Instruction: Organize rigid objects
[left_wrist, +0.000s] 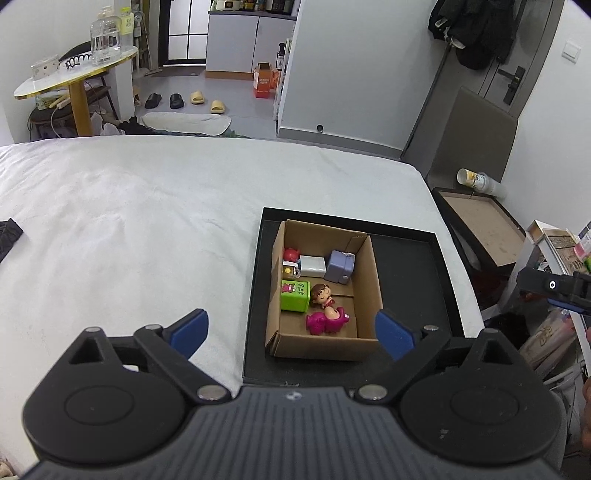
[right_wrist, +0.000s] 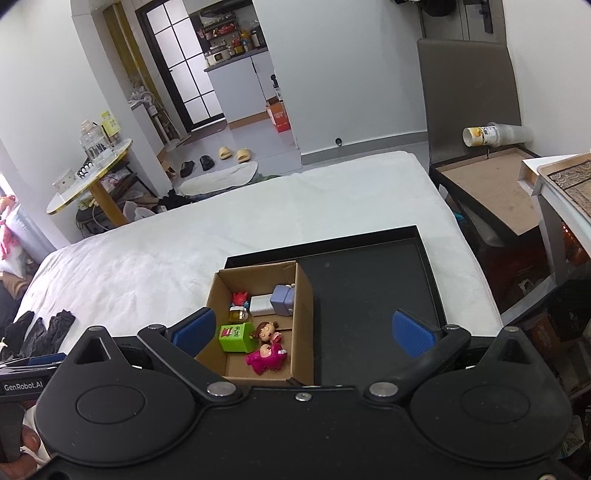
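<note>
An open cardboard box (left_wrist: 364, 280) (right_wrist: 304, 306) sits in the left half of a black tray (left_wrist: 413, 273) (right_wrist: 365, 295) on a white bed. Inside lie a magenta toy (left_wrist: 327, 320) (right_wrist: 266, 357), a small doll (left_wrist: 321, 294) (right_wrist: 266, 330), a green cube (left_wrist: 294, 295) (right_wrist: 234, 338), a lilac box (left_wrist: 340, 266) (right_wrist: 282, 300), a white block (left_wrist: 312, 266) (right_wrist: 260, 305) and a red figure (left_wrist: 290, 254) (right_wrist: 239, 297). My left gripper (left_wrist: 291, 332) hangs above the box's near side, open and empty. My right gripper (right_wrist: 304, 330) hovers over the box's right wall, also open and empty.
The white bed (left_wrist: 147, 221) (right_wrist: 147, 266) spreads left of the tray. Dark cloth (right_wrist: 40, 332) lies at its left edge. A dark side table (left_wrist: 484, 229) (right_wrist: 491, 192) with a tipped cup (left_wrist: 476, 180) (right_wrist: 491, 134) stands right of the bed. The other gripper's body (left_wrist: 554, 286) shows at right.
</note>
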